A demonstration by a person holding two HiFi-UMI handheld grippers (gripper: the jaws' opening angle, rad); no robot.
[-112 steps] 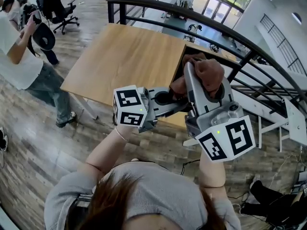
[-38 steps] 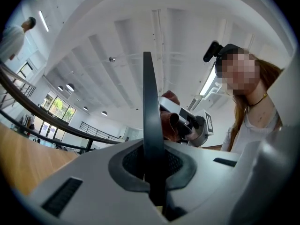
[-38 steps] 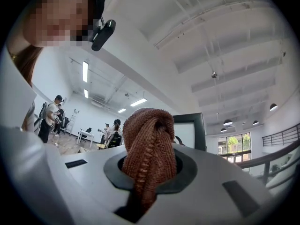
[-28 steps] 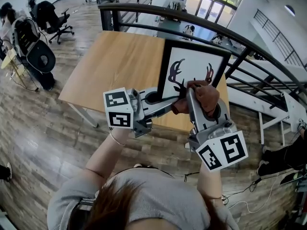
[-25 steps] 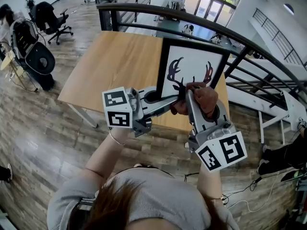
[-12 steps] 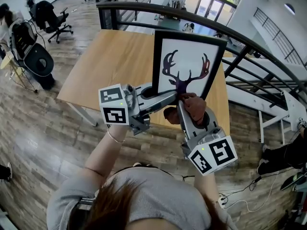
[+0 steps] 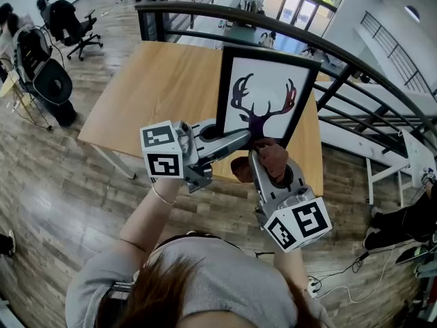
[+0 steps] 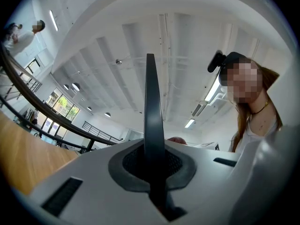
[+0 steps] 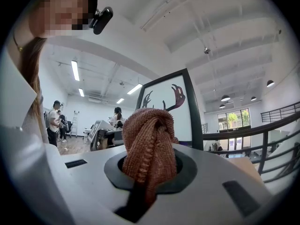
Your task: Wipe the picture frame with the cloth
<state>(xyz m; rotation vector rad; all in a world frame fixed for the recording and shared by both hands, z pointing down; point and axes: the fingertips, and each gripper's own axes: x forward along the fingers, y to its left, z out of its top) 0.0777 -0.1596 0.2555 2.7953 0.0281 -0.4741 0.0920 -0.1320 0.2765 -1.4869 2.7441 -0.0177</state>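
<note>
The frame (image 7: 263, 94) stands upright over the table (image 7: 164, 87), its lower edge pinched in the nearly closed jaws of the left gripper (image 7: 247, 137), which reaches in from the left and tilts slightly upward. The right gripper (image 7: 261, 161) points level and away from the person. It is clamped on the bunched brown cloth (image 7: 274, 157), just below the frame's bottom edge. The table is wooden, with a dark railing (image 7: 341, 60) curving behind it and plank floor (image 7: 61, 183) around it.

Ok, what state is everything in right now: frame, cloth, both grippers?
picture frame: upright over the table, gripped at its lower edge.
cloth: bunched up, by the frame's bottom edge.
left gripper: shut on the picture frame.
right gripper: shut on the cloth.
</note>
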